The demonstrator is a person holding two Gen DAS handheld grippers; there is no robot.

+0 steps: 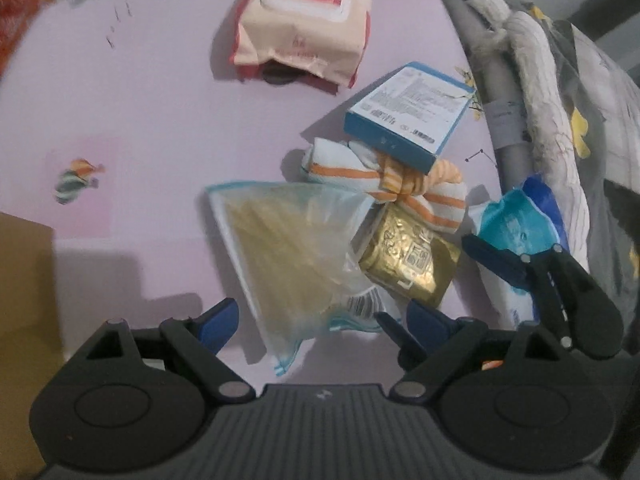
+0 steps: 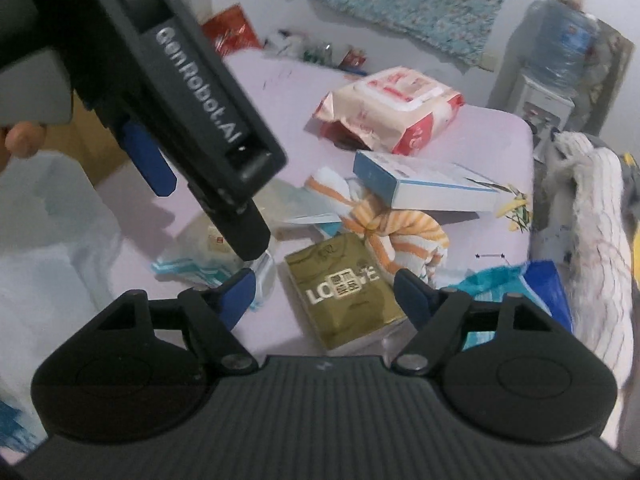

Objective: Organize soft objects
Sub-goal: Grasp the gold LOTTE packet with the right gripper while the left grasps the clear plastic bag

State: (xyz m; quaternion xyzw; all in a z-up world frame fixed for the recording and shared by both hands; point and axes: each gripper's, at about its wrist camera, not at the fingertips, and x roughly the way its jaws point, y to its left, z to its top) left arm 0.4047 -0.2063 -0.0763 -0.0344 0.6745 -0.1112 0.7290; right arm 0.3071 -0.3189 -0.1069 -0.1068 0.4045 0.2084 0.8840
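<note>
Stock on the pink bench [image 1: 140,92], all unsorted: clear bag [image 1: 288,248] of yellowish strips, gold packet [image 1: 404,260], striped towel [image 1: 384,184] bearing a blue box [image 1: 408,116], pink wipes pack [image 1: 308,20], blue tissue pack [image 1: 516,224] at the edge. Left gripper [image 1: 320,320]: jaws wide, empty, poised over the bag's lower end. Right gripper [image 2: 324,292]: jaws wide, empty, straddling the gold packet without visibly pressing it. Judgement: sorting barely begun; every item remains to be placed.
</note>
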